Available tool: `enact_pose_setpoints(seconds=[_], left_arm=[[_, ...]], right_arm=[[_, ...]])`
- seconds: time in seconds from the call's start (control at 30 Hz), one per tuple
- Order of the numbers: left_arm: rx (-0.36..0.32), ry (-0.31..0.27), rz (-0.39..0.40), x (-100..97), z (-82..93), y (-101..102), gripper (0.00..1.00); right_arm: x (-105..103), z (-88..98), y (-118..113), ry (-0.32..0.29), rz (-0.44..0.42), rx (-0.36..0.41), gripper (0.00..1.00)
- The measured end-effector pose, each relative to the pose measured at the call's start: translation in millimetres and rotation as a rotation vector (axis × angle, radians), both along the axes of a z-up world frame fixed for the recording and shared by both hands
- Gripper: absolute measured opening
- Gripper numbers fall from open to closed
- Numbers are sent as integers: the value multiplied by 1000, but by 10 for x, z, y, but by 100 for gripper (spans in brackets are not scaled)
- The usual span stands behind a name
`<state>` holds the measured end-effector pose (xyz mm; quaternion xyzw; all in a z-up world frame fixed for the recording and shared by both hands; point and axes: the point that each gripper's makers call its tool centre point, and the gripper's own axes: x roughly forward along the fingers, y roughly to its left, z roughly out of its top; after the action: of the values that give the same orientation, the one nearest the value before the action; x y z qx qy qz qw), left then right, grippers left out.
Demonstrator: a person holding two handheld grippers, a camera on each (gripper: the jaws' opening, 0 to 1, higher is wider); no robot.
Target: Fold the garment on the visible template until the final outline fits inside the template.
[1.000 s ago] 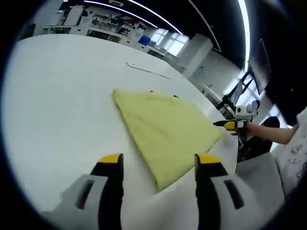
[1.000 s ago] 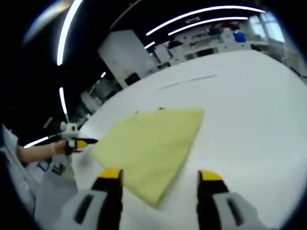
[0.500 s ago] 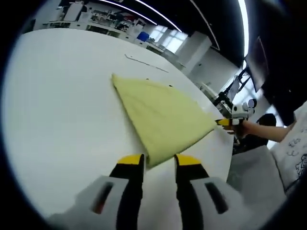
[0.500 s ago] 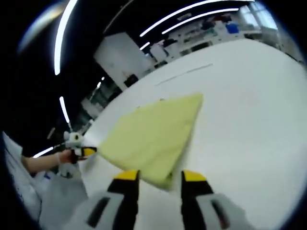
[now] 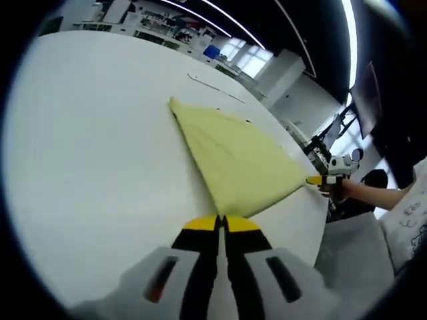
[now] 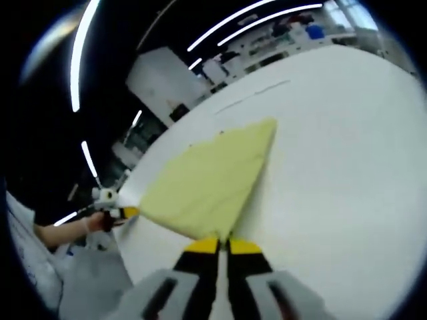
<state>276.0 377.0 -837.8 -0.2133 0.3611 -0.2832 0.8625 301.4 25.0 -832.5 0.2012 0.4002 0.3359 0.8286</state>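
On white table (image 5: 80,133), toward 12 o'clock: folded yellow garment (image 5: 237,160), soft, light, floppy. Left gripper (image 5: 220,223) and right gripper (image 6: 222,245) each clamped on near corners; best held by corners.

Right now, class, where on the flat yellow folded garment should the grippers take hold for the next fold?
At the flat yellow folded garment's two near corners, approached low from the table edge: they lie thin and free, and the left gripper and right gripper look pinched there.
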Motion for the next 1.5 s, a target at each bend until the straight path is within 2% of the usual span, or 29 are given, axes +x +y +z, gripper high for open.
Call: enact_pose_setpoints(seconds=[0.27, 0.57, 0.67, 0.83, 1.07, 1.2, 1.23, 1.27, 1.3, 1.33, 1.37, 1.4, 1.43, 1.47, 1.5], left_arm=[[-47, 21, 43, -181, -35, -12, 0], [-58, 21, 51, -428, -33, -50, 0], [-60, 17, 60, -471, -30, -36, 0], [-58, 6, 70, -468, -44, -19, 0], [-9, -28, 74, -475, -35, -28, 0], [54, -33, 53, -476, -31, 21, 0], [81, -58, 23, -478, -23, 24, 2], [84, -61, 22, -482, -6, 24, 6], [87, -73, 19, -489, 36, 12, 16], [89, -115, 3, -485, 127, -13, 28], [88, -141, -2, -497, 232, -62, 43], [101, -141, -6, -516, 263, -76, 63], [125, -149, -6, -509, 272, -68, 77], [163, -176, -10, -496, 290, -52, 89], [184, -204, -19, -495, 315, -64, 99]], right_arm=[[-178, -39, -19, 26, 26, 6, 0], [-362, -78, -60, 39, 39, -14, 0], [-439, -110, -87, 43, 35, -19, 0], [-428, -99, -91, 36, 14, -13, 0], [-423, -96, -90, 1, 9, -52, 0], [-433, -86, -122, -21, -19, -58, 1], [-448, -62, -136, -44, -17, -71, 5], [-450, -23, -134, -67, -19, -70, 11], [-442, 30, -144, -89, -30, -67, 21], [-439, 110, -146, -130, -27, -55, 42], [-404, 199, -152, -197, -38, -70, 62], [-413, 240, -169, -219, -46, -95, 83], [-426, 270, -180, -237, -46, -117, 100], [-443, 306, -184, -266, -28, -140, 97], [-491, 315, -178, -277, -8, -173, 100]])
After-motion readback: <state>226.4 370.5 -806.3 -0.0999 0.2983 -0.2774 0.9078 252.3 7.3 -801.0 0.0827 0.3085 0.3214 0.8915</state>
